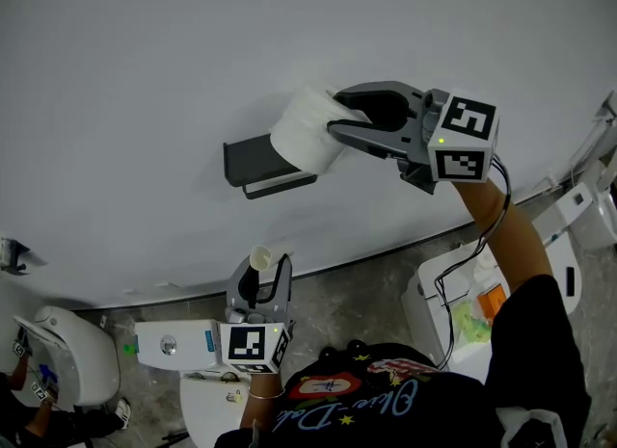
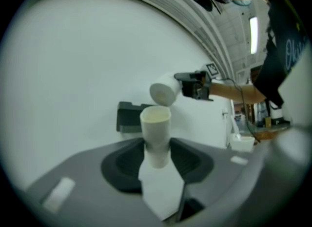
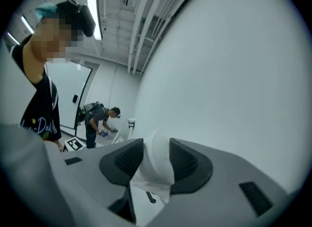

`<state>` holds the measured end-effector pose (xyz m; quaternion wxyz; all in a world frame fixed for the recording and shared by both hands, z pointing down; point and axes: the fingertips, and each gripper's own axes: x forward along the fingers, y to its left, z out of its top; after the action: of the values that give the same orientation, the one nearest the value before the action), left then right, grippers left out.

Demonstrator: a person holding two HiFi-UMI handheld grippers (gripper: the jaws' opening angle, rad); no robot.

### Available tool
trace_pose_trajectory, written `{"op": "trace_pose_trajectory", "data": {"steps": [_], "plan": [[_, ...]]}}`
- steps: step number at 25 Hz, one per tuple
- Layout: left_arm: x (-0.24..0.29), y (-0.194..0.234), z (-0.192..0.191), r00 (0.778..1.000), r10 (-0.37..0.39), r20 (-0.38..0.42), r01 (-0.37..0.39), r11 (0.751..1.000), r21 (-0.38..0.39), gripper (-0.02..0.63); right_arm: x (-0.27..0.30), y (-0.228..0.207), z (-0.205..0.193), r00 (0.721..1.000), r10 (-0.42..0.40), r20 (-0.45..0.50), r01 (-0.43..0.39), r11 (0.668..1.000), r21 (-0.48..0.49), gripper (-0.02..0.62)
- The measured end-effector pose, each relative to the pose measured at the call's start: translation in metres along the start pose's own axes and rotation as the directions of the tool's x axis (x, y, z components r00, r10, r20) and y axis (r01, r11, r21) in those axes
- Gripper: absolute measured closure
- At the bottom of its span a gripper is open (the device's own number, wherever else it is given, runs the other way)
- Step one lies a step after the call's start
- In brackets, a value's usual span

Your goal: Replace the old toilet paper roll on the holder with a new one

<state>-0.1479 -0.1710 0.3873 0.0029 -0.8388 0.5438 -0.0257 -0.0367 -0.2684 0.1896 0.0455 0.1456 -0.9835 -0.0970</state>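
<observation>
The dark toilet paper holder [image 1: 258, 163] is fixed to the white wall, with its bar bare. My right gripper [image 1: 335, 114] is shut on a full white roll [image 1: 307, 130], which hangs just right of the holder and slightly above it. In the right gripper view that roll [image 3: 155, 165] is squeezed between the pads [image 3: 127, 158]. Lower down, my left gripper [image 1: 265, 278] is shut on the old cardboard tube [image 1: 260, 259], pointing at the wall below the holder. The left gripper view shows the tube [image 2: 156, 133] upright between the jaws with a scrap of paper [image 2: 162, 192] hanging from it, and the holder [image 2: 127, 117] behind it.
Toilets stand on the stone floor at lower left [image 1: 60, 352] and at the right [image 1: 578, 217]. A white box [image 1: 175, 345] lies beside my left gripper, and a white bin [image 1: 453, 306] sits under my right arm. Another person [image 3: 98, 119] bends over far behind.
</observation>
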Motion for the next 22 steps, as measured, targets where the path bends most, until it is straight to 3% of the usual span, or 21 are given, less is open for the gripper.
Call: {"op": "trace_pose_trajectory", "data": {"steps": [3,5,10,17,22], "plan": [[-0.001,-0.011,0.000,1.000,-0.010,-0.001,0.010,1.000,0.002,0.442,-0.024,-0.001,-0.001,0.991,-0.034,0.127,0.014,0.988,0.157,0.422],[-0.001,-0.015,-0.001,1.000,-0.019,-0.002,0.019,1.000,0.007,0.441,-0.039,-0.004,-0.005,0.973,-0.075,0.216,0.011,0.960,0.281,0.423],[0.007,-0.011,-0.001,0.999,-0.034,-0.013,0.034,0.999,0.009,0.441,-0.074,-0.026,-0.031,0.891,-0.251,0.379,-0.003,0.831,0.556,0.423],[0.009,-0.011,-0.004,0.999,-0.039,-0.035,0.040,0.999,0.012,0.440,-0.102,-0.040,-0.105,0.789,-0.489,0.372,0.110,0.708,0.698,0.423],[0.001,-0.005,-0.007,0.999,-0.015,-0.046,0.016,1.000,0.018,0.441,-0.089,-0.038,-0.147,0.770,-0.552,0.321,0.158,0.653,0.741,0.425]]}}
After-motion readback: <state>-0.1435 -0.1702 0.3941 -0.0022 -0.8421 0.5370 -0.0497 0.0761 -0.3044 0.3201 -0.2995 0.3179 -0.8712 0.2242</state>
